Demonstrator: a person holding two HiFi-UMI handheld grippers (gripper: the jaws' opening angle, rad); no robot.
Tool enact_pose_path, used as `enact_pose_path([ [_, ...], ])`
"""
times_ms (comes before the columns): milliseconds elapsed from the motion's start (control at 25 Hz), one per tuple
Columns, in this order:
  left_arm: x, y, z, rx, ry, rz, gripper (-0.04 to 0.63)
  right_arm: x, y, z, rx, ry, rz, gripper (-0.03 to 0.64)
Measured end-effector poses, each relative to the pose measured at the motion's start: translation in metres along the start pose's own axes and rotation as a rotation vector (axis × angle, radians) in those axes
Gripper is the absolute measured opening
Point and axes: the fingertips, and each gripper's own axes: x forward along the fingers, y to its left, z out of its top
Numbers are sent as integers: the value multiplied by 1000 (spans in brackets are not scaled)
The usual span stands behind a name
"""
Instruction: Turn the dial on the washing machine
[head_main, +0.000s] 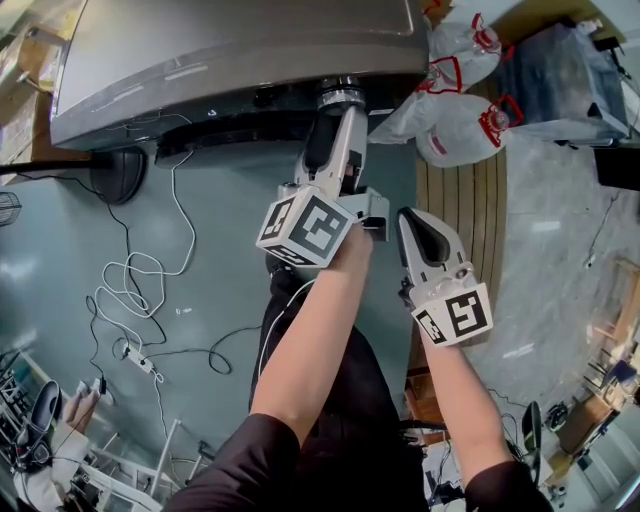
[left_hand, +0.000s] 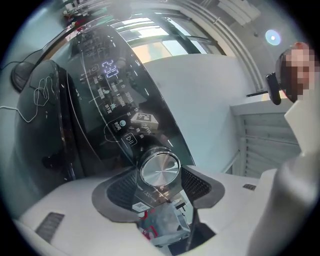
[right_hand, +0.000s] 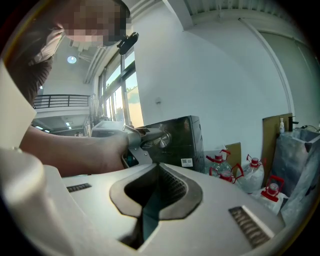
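The washer (head_main: 230, 50) fills the top of the head view, its front edge toward the person. Its dark, glossy panel (left_hand: 107, 95) curves across the left gripper view, with lit digits high up and a play/pause symbol just above the knob.

The left gripper (left_hand: 160, 172) reaches level and straight at that panel. Its jaws stand wide, one pad on each side of the dial (left_hand: 160, 169), and both pads appear to press on its rim, so I take it as gripped. The right gripper (right_hand: 158, 167) hangs back beside the left forearm, well apart from the washer, with its jaws drawn together to a thin slit and nothing in them. The left hand is plainly the nearer one.

The dial is a round, brushed-metal knob low on the panel. It sticks out toward the gripper, so its axis runs along the line the left gripper points. Turning it would therefore call for a roll of the wrist about that line, not a push or a sideways pull.

From the head, only the knob's metal band shows past the jaws, and its face is hidden. The exact contact of the pads on its side lies behind the face edge. I can make out no pointer mark, and the panel print is too small to read, so the current setting cannot be told.
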Motion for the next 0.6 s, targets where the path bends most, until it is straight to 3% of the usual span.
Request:
enact_pose_path([
  [80,-6,-1,-1,57,22,-3,275,0,0,2,-4,-6,-3,25],
  [160,-15,-6,0,169,44,-18,262,-1,1,5,-6,-13,-7,25],
  [360,-42,-26,12,482,108,-80,160,1,12,15,-11,-38,-5,25],
  [600,-78,-39,28,724,156,-102,36,6,34,37,-52,-76,-53,25],
])
